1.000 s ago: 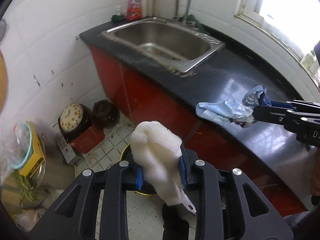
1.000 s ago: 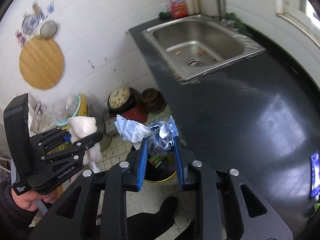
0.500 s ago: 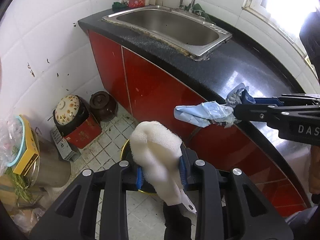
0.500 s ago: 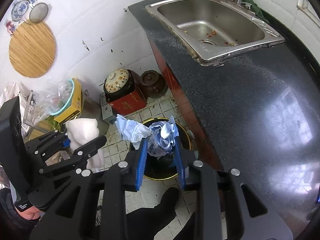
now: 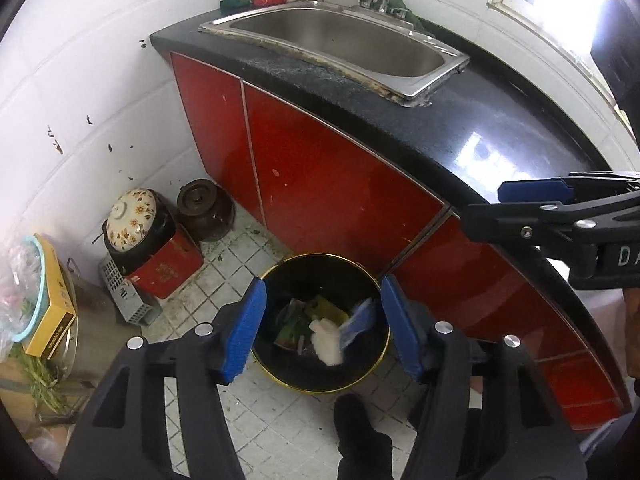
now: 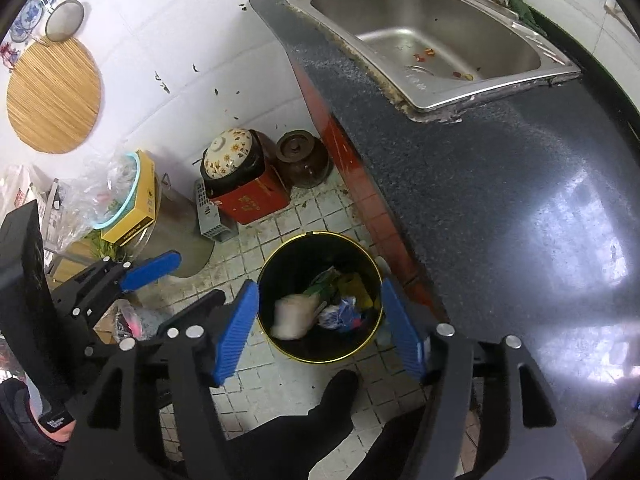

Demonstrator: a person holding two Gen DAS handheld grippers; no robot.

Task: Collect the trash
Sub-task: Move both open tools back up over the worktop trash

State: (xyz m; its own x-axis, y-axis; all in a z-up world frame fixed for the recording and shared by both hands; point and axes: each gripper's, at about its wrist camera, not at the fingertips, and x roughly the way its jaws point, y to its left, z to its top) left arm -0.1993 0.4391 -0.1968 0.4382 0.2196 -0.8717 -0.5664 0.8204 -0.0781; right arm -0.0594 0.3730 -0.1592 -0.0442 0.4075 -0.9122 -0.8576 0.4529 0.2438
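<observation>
Home kitchen, as we read it: stainless steel sink [image 5: 352, 46] in black stone table [image 5: 472, 120], red cabinet doors [image 5: 320, 184], white wall tiles [image 5: 88, 80], lidded brown clay jar [image 5: 204, 212].

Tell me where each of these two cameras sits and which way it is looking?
Left wrist view: sits on the left gripper, looks steeply down into the trash bin beside the red cabinet; shows its own open blue fingers, the right gripper and a dark shoe.
Right wrist view: sits on the right gripper, looks down over the bin and counter; shows the left gripper.
Shared: bin, sink, flowered pot.
</observation>
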